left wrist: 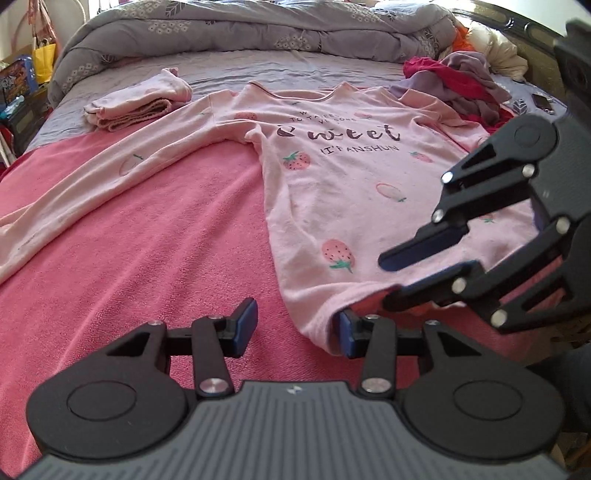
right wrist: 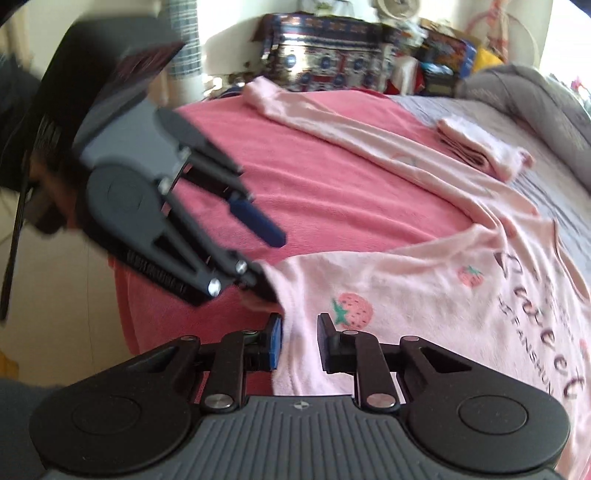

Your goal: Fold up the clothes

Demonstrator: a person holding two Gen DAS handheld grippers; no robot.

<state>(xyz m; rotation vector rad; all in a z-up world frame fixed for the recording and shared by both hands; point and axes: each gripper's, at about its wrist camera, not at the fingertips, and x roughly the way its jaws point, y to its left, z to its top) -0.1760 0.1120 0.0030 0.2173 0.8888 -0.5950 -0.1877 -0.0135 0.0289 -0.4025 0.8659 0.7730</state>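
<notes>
A pale pink long-sleeved shirt printed with strawberries and "Sweet" lies front up on a pink blanket, one sleeve stretched out to the left. My left gripper is open at the shirt's bottom hem corner, which rests against its right finger. My right gripper straddles the hem a little further along, its jaws narrow but with a gap showing around the cloth. From the left wrist view the right gripper has one finger above the hem and one below. The left gripper shows likewise in the right wrist view.
A folded pink garment lies on the grey sheet at the back left. A heap of red and mauve clothes sits at the back right, a phone beside it. A rolled grey quilt lines the far side. Boxes and bags crowd beyond the bed.
</notes>
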